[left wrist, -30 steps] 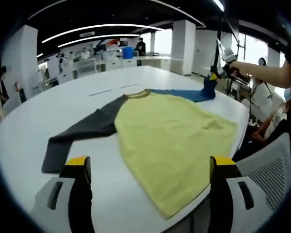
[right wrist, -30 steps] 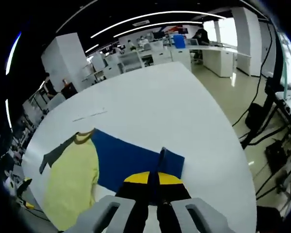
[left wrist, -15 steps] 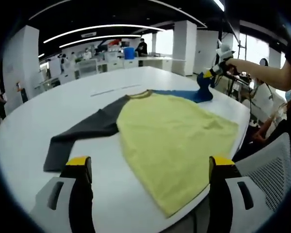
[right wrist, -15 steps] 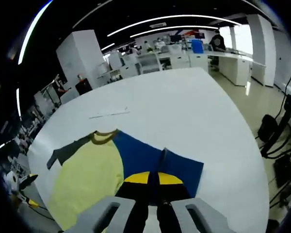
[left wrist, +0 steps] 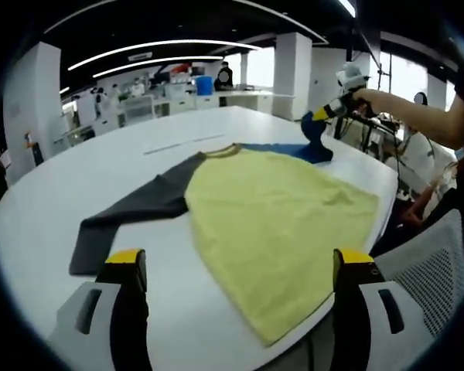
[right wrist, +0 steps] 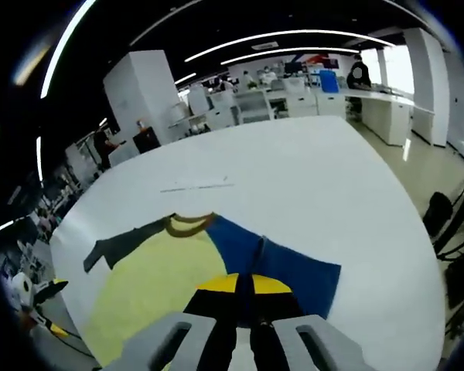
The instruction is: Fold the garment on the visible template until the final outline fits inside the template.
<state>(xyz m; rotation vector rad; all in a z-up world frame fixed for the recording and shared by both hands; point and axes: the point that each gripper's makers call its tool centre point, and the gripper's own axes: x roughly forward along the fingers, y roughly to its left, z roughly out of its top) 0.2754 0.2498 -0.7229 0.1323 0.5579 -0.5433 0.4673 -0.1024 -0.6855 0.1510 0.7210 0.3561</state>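
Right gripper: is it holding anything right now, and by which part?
Yes: the right gripper is shut on the blue sleeve of the garment, near its cuff end, lifting it. The left gripper is open, holding nothing.

Left gripper view: looking low across the white table [left wrist: 39, 201] from its near edge, close to the shirt's [left wrist: 278, 216] hem.
Right gripper view: looking down from above the blue sleeve [right wrist: 294, 267].
Shared: both are taking in shirt and table.

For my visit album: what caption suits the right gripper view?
Right gripper pinching the blue sleeve of a yellow shirt over a white table.
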